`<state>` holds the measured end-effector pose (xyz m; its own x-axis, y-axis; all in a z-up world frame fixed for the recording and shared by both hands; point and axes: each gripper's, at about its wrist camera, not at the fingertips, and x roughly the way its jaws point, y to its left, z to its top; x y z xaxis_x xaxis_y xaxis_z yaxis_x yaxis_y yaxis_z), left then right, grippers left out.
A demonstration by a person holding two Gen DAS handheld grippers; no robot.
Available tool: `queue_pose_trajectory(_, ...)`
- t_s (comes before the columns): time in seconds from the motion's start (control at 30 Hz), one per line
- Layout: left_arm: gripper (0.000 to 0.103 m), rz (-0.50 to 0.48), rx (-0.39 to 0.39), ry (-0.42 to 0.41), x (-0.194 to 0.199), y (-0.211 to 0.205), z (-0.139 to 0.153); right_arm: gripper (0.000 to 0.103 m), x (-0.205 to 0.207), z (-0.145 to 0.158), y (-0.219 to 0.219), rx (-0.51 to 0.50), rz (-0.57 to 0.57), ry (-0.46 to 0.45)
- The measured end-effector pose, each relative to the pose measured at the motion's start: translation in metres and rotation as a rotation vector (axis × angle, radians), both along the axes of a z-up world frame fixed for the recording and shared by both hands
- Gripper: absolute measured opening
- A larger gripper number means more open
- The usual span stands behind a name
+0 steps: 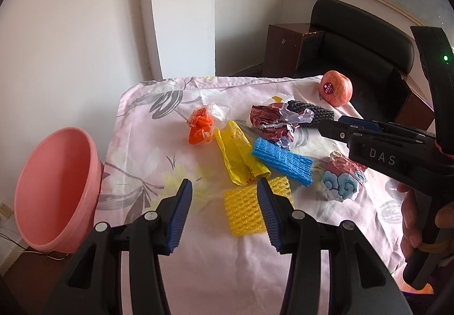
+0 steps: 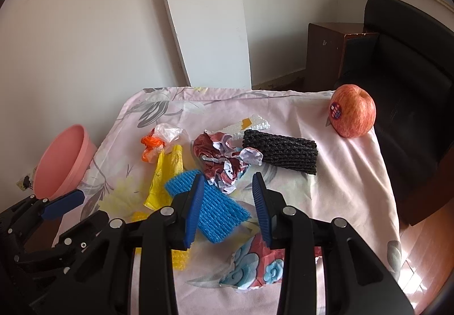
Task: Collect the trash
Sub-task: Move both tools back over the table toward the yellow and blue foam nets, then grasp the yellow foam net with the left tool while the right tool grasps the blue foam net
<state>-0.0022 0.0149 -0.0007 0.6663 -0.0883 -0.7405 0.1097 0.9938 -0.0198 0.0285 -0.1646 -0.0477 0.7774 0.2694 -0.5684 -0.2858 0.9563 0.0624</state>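
Observation:
Trash lies on a pink floral cloth [image 1: 204, 266]: an orange plastic bag [image 1: 200, 128], a yellow bag [image 1: 238, 156], a blue foam net [image 1: 282, 160], a yellow foam net [image 1: 247, 213], a black foam net [image 2: 281, 154], crumpled red paper [image 1: 273, 123] and a red-and-blue crumpled wrapper [image 1: 342, 181]. My left gripper [image 1: 224, 215] is open and empty, hovering just above the yellow foam net. My right gripper [image 2: 227, 208] is open and empty above the blue foam net [image 2: 210, 210] and wrapper [image 2: 255, 266]. A pink bin [image 1: 54, 193] stands at the table's left edge.
A red apple [image 1: 336, 91] sits at the far right corner of the cloth. A black chair [image 1: 360, 37] and brown cabinet [image 1: 286, 48] stand beyond the table. A white wall is to the left and behind.

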Motion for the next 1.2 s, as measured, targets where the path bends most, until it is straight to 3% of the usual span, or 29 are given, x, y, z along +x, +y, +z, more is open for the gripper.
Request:
queue_pose_trajectory(0.07,0.053,-0.016,-0.008,0.011,-0.004,0.000,-0.002,0.036,-0.002,-0.003,-0.011,0.004,-0.017,0.008)
queue_pose_trajectory(0.33,0.054,-0.085,-0.017,0.078,-0.014,-0.008,-0.023,0.036,-0.017,-0.022,-0.063,0.051,-0.071,0.052)
queue_pose_trajectory(0.43,0.054,-0.086,-0.025,0.108,-0.008,-0.009,-0.033,0.047,-0.023,-0.030,-0.076,0.073,-0.065,0.067)
queue_pose_trajectory(0.77,0.051,-0.071,-0.081,0.202,0.020,-0.007,-0.062,0.048,-0.024,-0.042,-0.095,0.119,-0.026,0.124)
queue_pose_trajectory(0.87,0.029,-0.077,-0.098,0.217,0.023,-0.007,-0.067,0.048,-0.022,-0.045,-0.096,0.130,-0.014,0.148)
queue_pose_trajectory(0.9,0.027,-0.077,-0.103,0.215,0.023,-0.007,-0.067,0.048,-0.022,-0.044,-0.095,0.138,-0.002,0.153)
queue_pose_trajectory(0.97,0.010,-0.079,-0.100,0.199,0.022,-0.006,-0.064,0.048,-0.022,-0.041,-0.089,0.137,0.017,0.149)
queue_pose_trajectory(1.2,0.007,-0.055,-0.113,0.150,0.015,0.008,-0.047,0.048,-0.008,-0.021,-0.049,0.106,0.145,0.130)
